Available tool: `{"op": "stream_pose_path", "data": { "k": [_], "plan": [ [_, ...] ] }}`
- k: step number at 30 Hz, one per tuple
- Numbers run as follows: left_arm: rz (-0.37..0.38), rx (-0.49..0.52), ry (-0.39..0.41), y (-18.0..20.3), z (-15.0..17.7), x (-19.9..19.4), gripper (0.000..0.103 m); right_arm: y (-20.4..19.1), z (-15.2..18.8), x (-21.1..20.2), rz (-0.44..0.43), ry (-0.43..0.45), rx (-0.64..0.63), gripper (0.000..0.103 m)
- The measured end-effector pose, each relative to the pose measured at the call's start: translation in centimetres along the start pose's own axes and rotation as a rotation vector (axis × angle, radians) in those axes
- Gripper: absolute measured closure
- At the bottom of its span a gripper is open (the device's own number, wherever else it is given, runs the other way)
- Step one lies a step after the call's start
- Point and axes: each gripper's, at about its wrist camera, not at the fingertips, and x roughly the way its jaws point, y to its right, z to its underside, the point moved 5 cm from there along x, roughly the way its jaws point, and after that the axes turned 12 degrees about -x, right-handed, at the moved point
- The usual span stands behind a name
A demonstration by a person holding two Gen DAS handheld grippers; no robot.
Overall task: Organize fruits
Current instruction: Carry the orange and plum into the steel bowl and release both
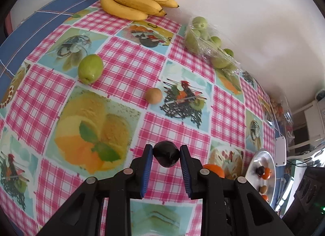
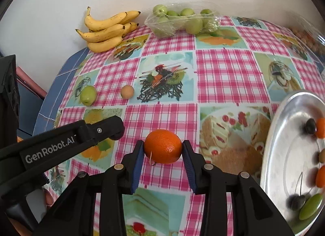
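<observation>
Left gripper (image 1: 166, 153) pinches a dark plum (image 1: 166, 154) – soft, bruisable; right gripper (image 2: 163, 147) clasps a firm tangerine (image 2: 163, 146) at its midline, lower centre.

A glossy printed tablecloth (image 2: 223, 69) lies under a shiny metal plate (image 2: 284, 144) and crinkly clear plastic tray (image 2: 162, 24).

Checked tablecloth (image 2: 223, 69) carries bananas (image 2: 105, 30), green fruit (image 2: 88, 95), metal plate (image 2: 284, 134).

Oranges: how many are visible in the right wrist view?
3. One orange is held in the right gripper; two more, at and, lie on the metal plate, cut off by the frame edge. Others may be hidden.
</observation>
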Motion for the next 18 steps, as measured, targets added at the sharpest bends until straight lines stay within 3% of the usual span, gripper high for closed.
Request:
{"op": "stream_pose_path", "data": {
  "k": [18],
  "plan": [
    [-0.037, 0.031, 0.047, 1.0, 2.5, -1.9, 0.074, 2.4, 2.9, -4.3, -0.020, 0.027, 0.075, 0.064]
  ]
}}
